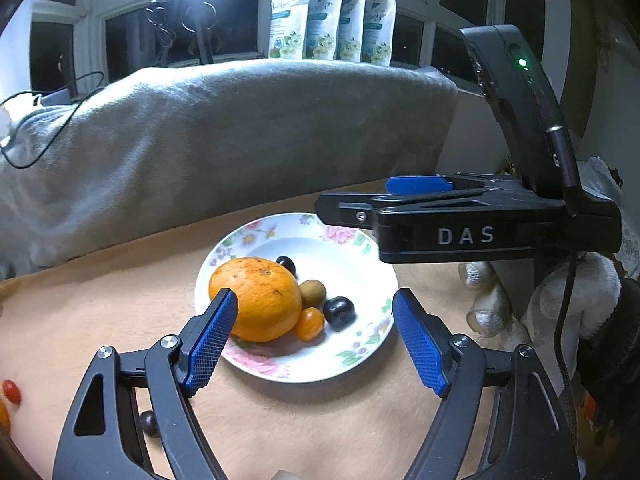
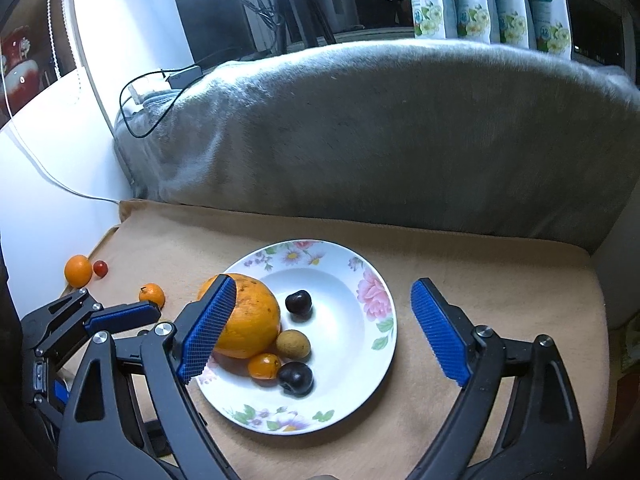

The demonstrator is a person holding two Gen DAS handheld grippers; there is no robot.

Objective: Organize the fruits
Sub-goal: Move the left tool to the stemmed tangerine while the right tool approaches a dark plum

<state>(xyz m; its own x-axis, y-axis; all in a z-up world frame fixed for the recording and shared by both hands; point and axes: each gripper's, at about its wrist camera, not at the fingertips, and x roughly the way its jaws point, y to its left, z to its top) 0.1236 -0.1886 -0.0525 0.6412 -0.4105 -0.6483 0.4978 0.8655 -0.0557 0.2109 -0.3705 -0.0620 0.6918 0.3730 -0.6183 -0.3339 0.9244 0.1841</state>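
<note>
Five fruits sit bunched on the floral plate (image 2: 374,292), both the left gripper (image 1: 316,336) and right gripper (image 2: 324,328) hover spread and empty, so honestly nudging the big orange (image 2: 252,320) could roll those little ones off.

Both wrist cameras look steeply down and forward from close above the flowered plate (image 1: 360,344) (image 2: 360,360), left from its near-left, right from its near-right, sharing plate, fruit and the grey cushion (image 1: 224,144) (image 2: 400,132) behind.
</note>
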